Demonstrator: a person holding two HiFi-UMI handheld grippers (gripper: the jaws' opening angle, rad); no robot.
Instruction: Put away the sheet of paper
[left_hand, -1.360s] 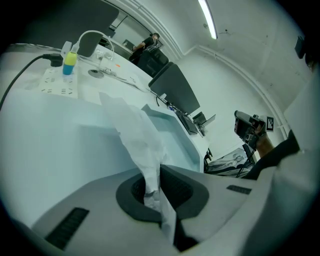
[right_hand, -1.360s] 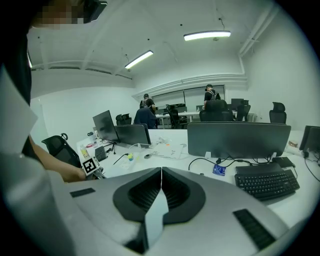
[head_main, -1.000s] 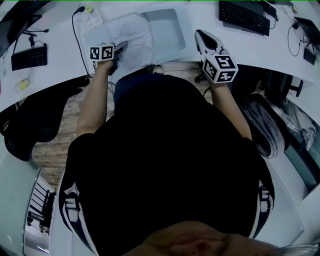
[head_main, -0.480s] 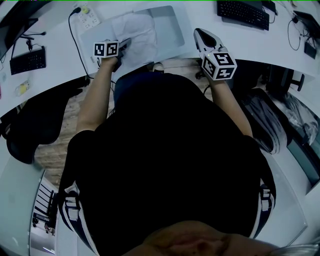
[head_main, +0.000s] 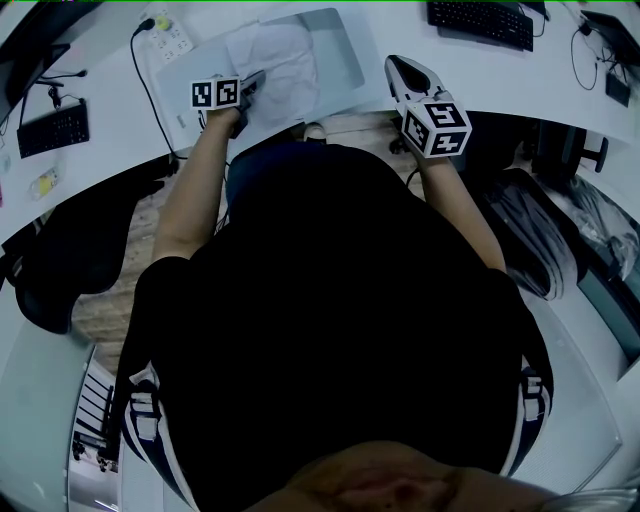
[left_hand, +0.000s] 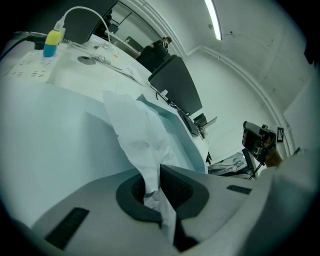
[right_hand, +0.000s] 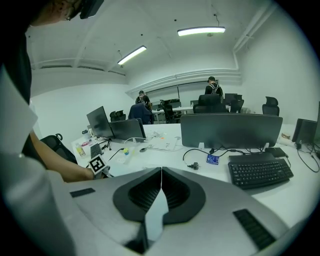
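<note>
A crumpled white sheet of paper (head_main: 282, 62) lies over a pale flat folder (head_main: 345, 45) on the white desk. My left gripper (head_main: 250, 84) is shut on the sheet's near edge. In the left gripper view the paper (left_hand: 134, 134) rises out of the closed jaws (left_hand: 159, 169) and drapes over the pale blue folder (left_hand: 55, 145). My right gripper (head_main: 394, 63) hovers at the desk's front edge, to the right of the folder. Its jaws (right_hand: 161, 171) are shut with nothing between them.
A power strip (head_main: 168, 30) with a black cable lies left of the folder. Keyboards sit at the far left (head_main: 55, 115) and back right (head_main: 482, 20). A black chair (head_main: 60, 250) stands on the left. A monitor (right_hand: 230, 131) and keyboard (right_hand: 260, 172) face the right gripper.
My left gripper has moved a little forward and to the right, drawing the paper with it over the folder. The right gripper has hardly moved.
</note>
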